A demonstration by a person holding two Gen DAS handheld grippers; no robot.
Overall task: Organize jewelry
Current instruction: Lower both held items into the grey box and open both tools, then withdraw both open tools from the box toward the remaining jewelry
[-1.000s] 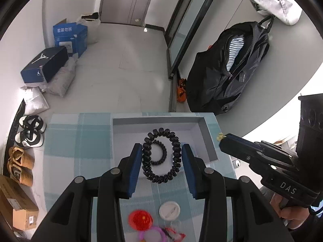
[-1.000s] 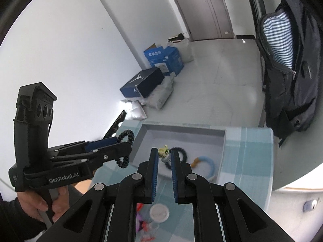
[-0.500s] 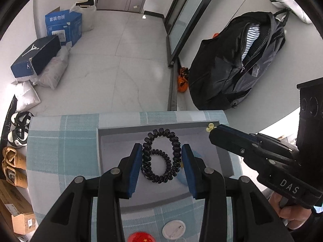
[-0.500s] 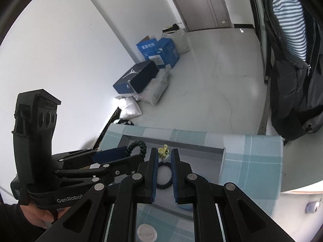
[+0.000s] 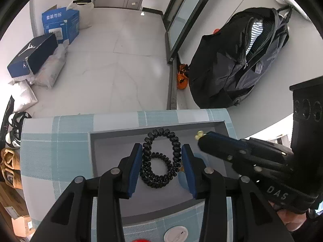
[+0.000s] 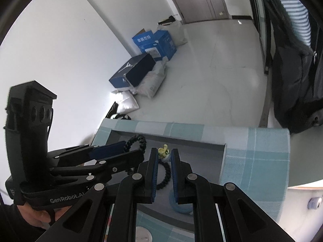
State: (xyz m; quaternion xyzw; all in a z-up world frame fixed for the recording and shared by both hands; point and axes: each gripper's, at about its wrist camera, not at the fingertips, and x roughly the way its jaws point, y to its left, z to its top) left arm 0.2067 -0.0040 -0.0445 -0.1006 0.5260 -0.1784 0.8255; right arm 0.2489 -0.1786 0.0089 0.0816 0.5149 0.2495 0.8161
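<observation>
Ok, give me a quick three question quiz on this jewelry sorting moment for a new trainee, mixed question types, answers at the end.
1. True or false: the left tongs grip a black spiral hair tie.
2. Multiple choice: the right tongs pinch which item? A) a red button B) a small yellow-green charm C) a blue ring
3. Short answer: what lies directly under both tongs?

Key
1. True; the tie is squeezed between both blue pads.
2. B.
3. The grey tray, which already holds a smaller black spiral tie and a light blue ring.
</observation>
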